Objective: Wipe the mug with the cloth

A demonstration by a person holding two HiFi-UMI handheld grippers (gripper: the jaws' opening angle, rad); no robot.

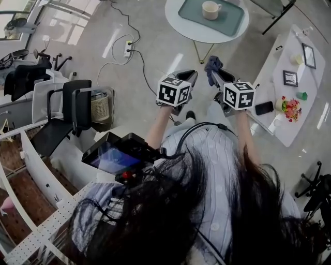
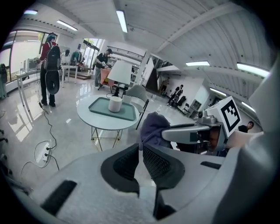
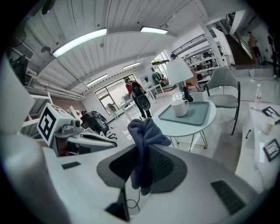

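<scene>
Dark hair point(image 1: 170, 217) fills the bottom of the head view, with a striped shirt point(image 1: 217, 155) and a small lit screen point(image 1: 111, 156) at chest height below it.

One cream mug point(image 1: 210, 9) stands upright on a green tray point(image 1: 231, 21). It is the only thing on that tray, and the tray lies on a round white table point(image 1: 178, 23) well ahead of both grippers. Neither gripper touches the mug.

One dark blue cloth point(image 3: 142, 140) is bunched between the jaws of the right gripper point(image 3: 142, 165). The jaws are pressed closed on its middle, so a knot of fabric stands above the pads and a tail hangs below them.

The left gripper point(image 2: 141, 159) is held just beside the right one at about the same height. Its jaws are drawn together to a thin slit, and nothing is between them. Each of the two grippers carries one marker cube.

A long white side table point(image 1: 269, 77) stands to the right. It holds two small framed pictures point(image 1: 290, 77), one black phone point(image 1: 264, 107), a green cup point(image 1: 302, 96) and a bunch of flowers point(image 1: 291, 108).

On the floor to the left of the round table, a white power strip point(image 1: 128, 49) lies with its cables trailing. Black office chairs point(image 1: 67, 111) stand further left.
</scene>
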